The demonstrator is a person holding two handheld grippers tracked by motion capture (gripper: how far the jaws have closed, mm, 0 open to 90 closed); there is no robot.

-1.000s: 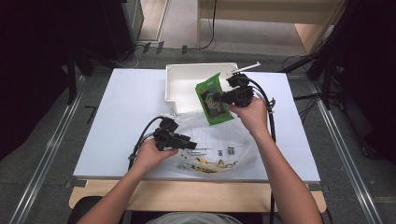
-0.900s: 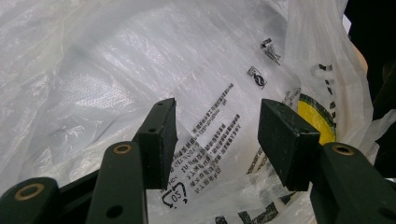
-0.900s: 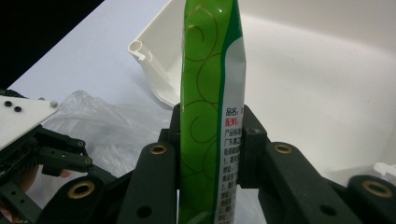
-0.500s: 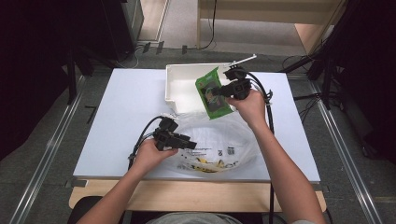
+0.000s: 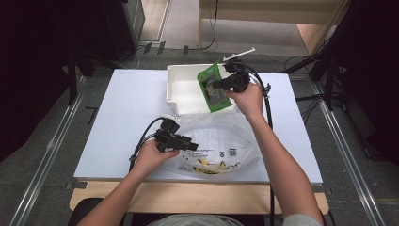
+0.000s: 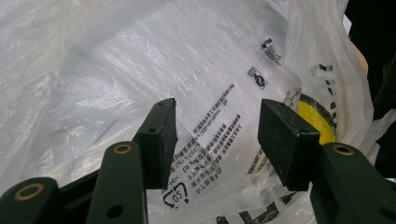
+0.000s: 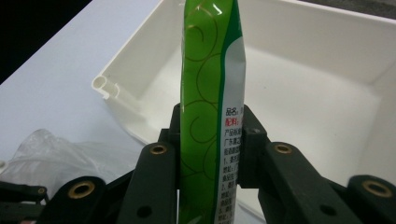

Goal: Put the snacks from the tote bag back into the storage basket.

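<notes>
My right gripper (image 5: 217, 86) has its jaws clenched on the green snack packet (image 7: 210, 93), held over the empty white tray (image 5: 181, 94). My left gripper (image 6: 217, 135), jaws released, rests against the plastic bag (image 6: 140, 60).

a white surface (image 5: 117, 122) on a grey floor (image 5: 42, 136), cables (image 5: 301, 61) trailing behind, perhaps wooden furniture (image 5: 263, 19) beyond.

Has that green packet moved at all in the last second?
Yes. The green packet, clamped in the right gripper, has shifted away from the plastic bag and farther over the white tray.
</notes>
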